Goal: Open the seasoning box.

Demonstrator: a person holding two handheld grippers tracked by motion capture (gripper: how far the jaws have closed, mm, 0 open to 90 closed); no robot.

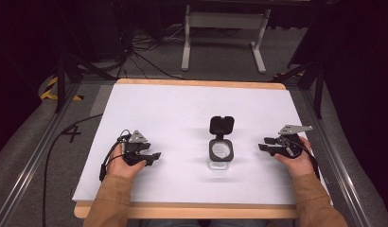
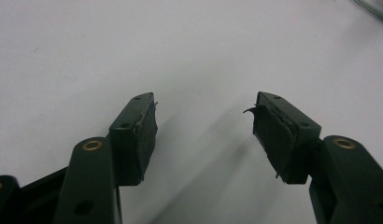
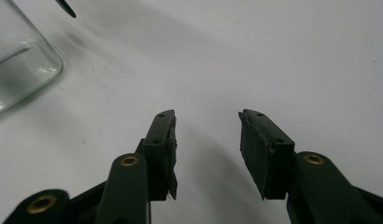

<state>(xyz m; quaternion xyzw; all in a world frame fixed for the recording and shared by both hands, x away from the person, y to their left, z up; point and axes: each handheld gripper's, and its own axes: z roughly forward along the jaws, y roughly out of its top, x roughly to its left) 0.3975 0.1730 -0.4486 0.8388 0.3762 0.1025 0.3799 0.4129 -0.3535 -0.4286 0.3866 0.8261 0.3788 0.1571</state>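
A clear glass jar (image 1: 221,155) with a black collar stands near the middle of the white table (image 1: 182,109), its black flip lid (image 1: 222,125) swung open and leaning away. My left gripper (image 1: 155,156) rests low at the left, held by a hand, pointing right toward the jar; in the left gripper view its jaws (image 2: 203,133) stand wide apart over bare white surface. My right gripper (image 1: 261,147) sits at the right, pointing left at the jar, open (image 3: 206,149) with nothing between its pads. The jar's glass base (image 3: 19,70) appears at the upper left of the right gripper view.
The white sheet lies on a wooden board (image 1: 192,211) whose edge shows at front and back. Metal rails (image 1: 36,156) run along both sides. A grey stand (image 1: 225,28) and cables (image 1: 140,52) are on the floor beyond the table.
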